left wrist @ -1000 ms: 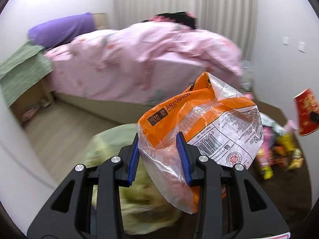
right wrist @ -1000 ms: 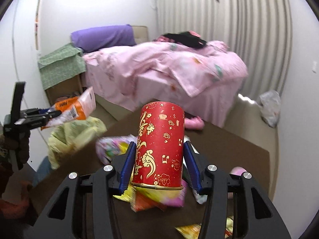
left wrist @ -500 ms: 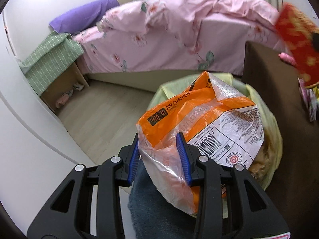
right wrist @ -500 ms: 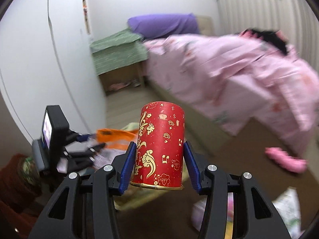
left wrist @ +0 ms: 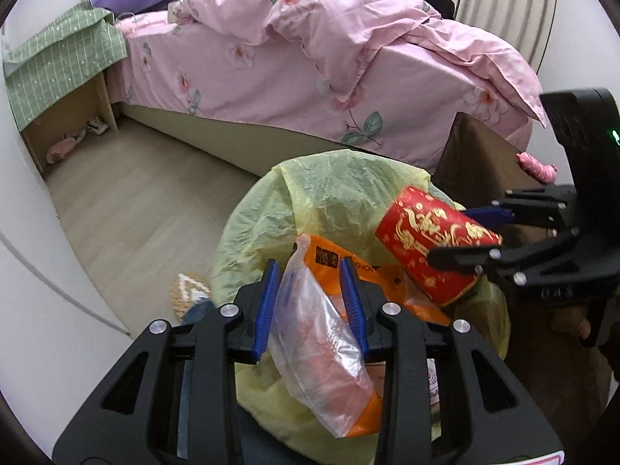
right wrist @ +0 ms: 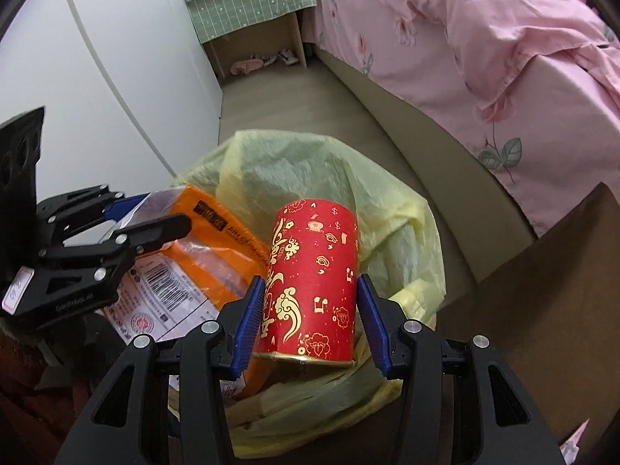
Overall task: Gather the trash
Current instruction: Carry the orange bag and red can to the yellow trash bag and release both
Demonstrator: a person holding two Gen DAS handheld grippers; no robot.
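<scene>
A yellow-green trash bag point(left wrist: 310, 201) stands open on the floor; it also shows in the right wrist view point(right wrist: 310, 170). My left gripper point(left wrist: 312, 302) has its jaws apart around an orange and clear plastic package point(left wrist: 321, 348) that sags over the bag's mouth. The package point(right wrist: 201, 259) and left gripper point(right wrist: 128, 228) also show in the right wrist view. My right gripper point(right wrist: 310, 317) holds a red can with gold patterns point(right wrist: 314, 283) over the bag, pads slightly off its sides. The can point(left wrist: 430, 248) and right gripper point(left wrist: 469, 232) show in the left wrist view.
A bed with a pink floral quilt point(left wrist: 329, 58) stands behind the bag. A brown table point(right wrist: 542, 290) sits to the right of the bag. A green-clothed nightstand point(left wrist: 58, 66) is at far left. A white cabinet wall point(right wrist: 97, 58) is on the left.
Both grippers have come down over the trash bag. The left jaws have opened and the package has slipped lower and tilted. The right jaws have widened around the can.
</scene>
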